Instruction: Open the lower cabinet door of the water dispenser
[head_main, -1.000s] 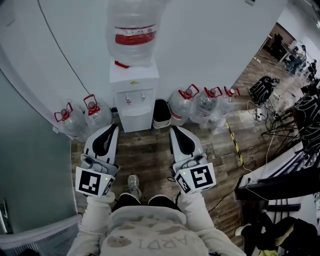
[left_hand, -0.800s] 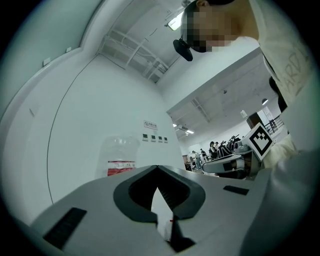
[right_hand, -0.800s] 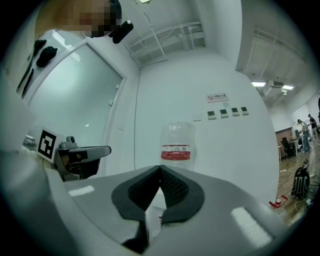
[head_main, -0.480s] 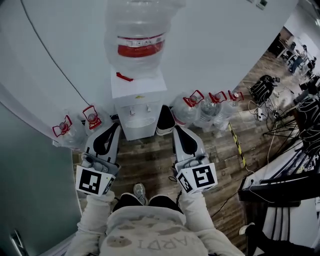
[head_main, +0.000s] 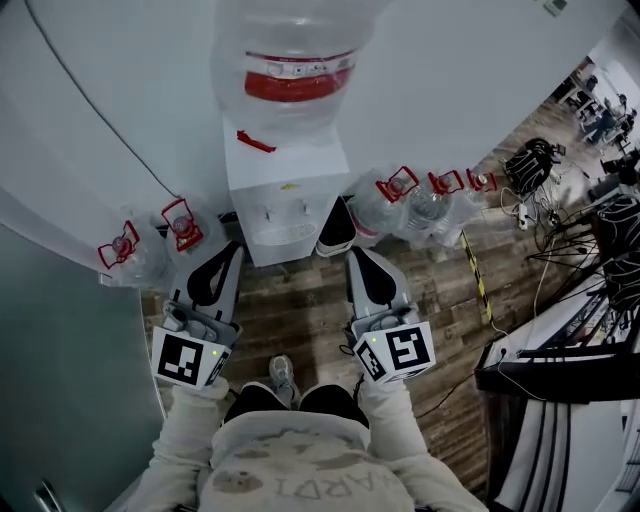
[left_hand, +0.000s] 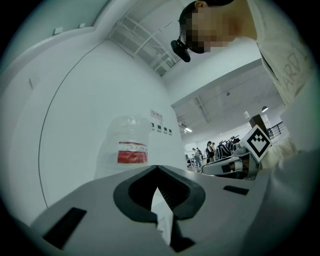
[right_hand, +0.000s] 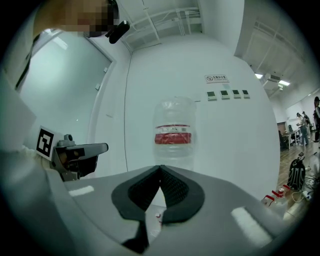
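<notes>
The white water dispenser (head_main: 284, 190) stands against the wall straight ahead, with a clear bottle with a red label (head_main: 297, 62) on top. Seen from above, its lower cabinet door is hidden below the tap ledge. My left gripper (head_main: 233, 250) points at the dispenser's left front corner, jaws shut and empty. My right gripper (head_main: 353, 256) is level with it, just right of the dispenser, also shut and empty. In the left gripper view the closed gripper (left_hand: 157, 168) aims below the bottle (left_hand: 128, 149). The right gripper view shows the closed gripper (right_hand: 160, 168) under the bottle (right_hand: 173, 131).
Spare water jugs with red handles stand on the floor to the left (head_main: 178, 228) and to the right (head_main: 402, 200) of the dispenser. A black bin (head_main: 338, 228) sits against its right side. Cables and gear (head_main: 527, 168) lie further right. A glass partition (head_main: 60, 380) is at my left.
Both grippers have come forward towards the dispenser, which now sits close before their tips. Both stay shut side by side.
</notes>
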